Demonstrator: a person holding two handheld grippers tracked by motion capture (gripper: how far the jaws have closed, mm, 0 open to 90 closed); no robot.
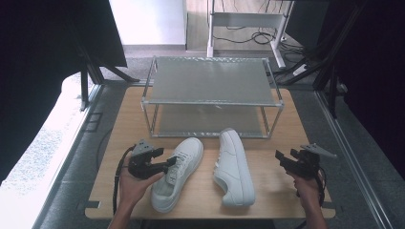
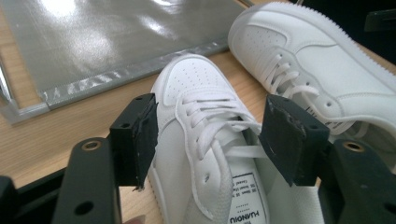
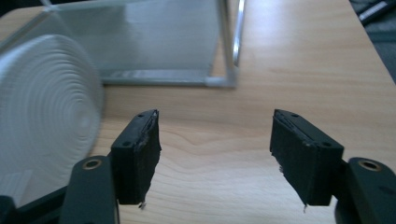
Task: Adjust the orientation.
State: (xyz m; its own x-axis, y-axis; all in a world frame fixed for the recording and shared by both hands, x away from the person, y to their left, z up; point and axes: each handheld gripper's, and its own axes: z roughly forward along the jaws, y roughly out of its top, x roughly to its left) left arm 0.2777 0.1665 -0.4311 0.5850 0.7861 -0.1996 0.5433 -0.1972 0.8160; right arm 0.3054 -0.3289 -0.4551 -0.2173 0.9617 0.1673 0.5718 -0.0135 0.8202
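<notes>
Fingers [image 2: 140,140] apart — rack [image 1: 210,81] shelves bare

White laced sneaker [image 1: 177,171] upright on table

Workspace setting, seen from above.
A light wooden table [image 1: 272,191] stands on grey floor [image 1: 353,143]; black curtains [image 1: 377,62] fill both upper corners, a white desk frame [image 1: 248,21] with cables stands top centre, and bright light falls at lower left.

Both forearms are bare; each claw, left [image 1: 168,165] and right [image 1: 279,158], is black with brass-ringed screws, the left trailing a black cable.
</notes>
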